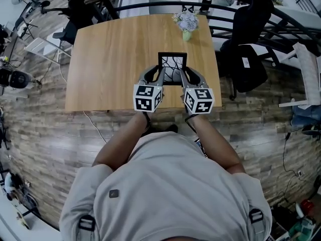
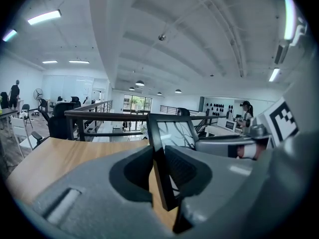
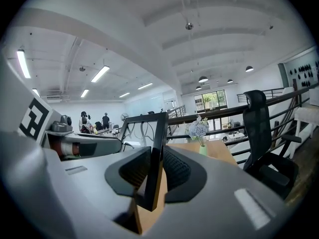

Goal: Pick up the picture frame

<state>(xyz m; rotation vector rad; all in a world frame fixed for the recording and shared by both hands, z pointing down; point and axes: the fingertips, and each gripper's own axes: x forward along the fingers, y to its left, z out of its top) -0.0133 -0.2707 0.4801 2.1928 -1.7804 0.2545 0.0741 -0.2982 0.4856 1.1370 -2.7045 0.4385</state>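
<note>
Task progress: we see the picture frame (image 1: 172, 67) gripped on both side edges, at centre frame over the near half of the counter (image 1: 110, 59). The grasp appears done.
Lift: in both gripper views the frame's lower corner seems to hang clear of the wood, so we judge the pick-up largely accomplished. What remains, if anything, is carrying it higher and keeping it level.
Left gripper (image 1: 159, 74): its jaws are closed narrowly on the frame's left edge. In the left gripper view the left gripper (image 2: 159, 171) has both pads pressing the dark moulding (image 2: 158, 153).
Picture frame: upright, glass facing the person, and spanning the gap between the two grippers.
Right gripper (image 1: 184, 75): clamped likewise on the right edge. In the right gripper view the right gripper (image 3: 154, 171) has the frame (image 3: 152, 133) standing between its pads.
Hand pose: we note both forearms reaching up from lower centre, roughly parallel and close together. The grippers point away from the body and slightly downward.
Background: a flower vase (image 1: 186, 24) stands at the counter's far edge, well apart from the frame.
</note>
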